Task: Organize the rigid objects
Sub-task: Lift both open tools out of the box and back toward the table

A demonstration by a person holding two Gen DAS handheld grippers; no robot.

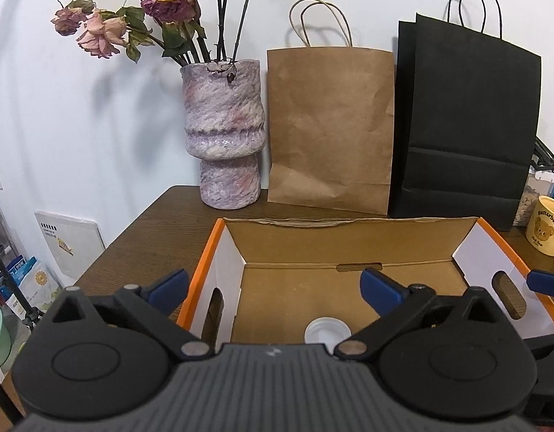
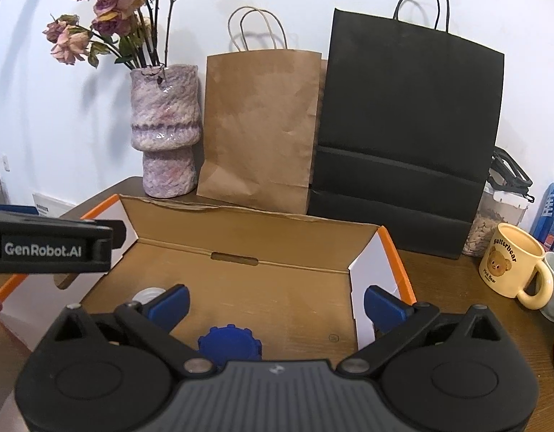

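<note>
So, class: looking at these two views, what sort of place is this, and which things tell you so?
Probably a home, or a lived-in room: a wooden table against a white wall carries a vase of dried roses, paper shopping bags and a bear-print mug.

Open box (image 1: pixel 349 248) at lower centre of both views, on the table (image 1: pixel 151 230). Inside it, cap (image 1: pixel 326 329) on the floor near the bottom edge of the left wrist view; toothed lid (image 2: pixel 229 342) low in the right wrist view, with the cap up and to its left. Behind the box, along the wall, left to right: vase (image 1: pixel 224 133) holding dried flowers (image 1: pixel 140 10), paper bag (image 1: pixel 331 126), second bag (image 1: pixel 464 126). Mug (image 2: pixel 511 262) on the table right of the box; jar (image 2: pixel 493 216) behind the mug.
</note>
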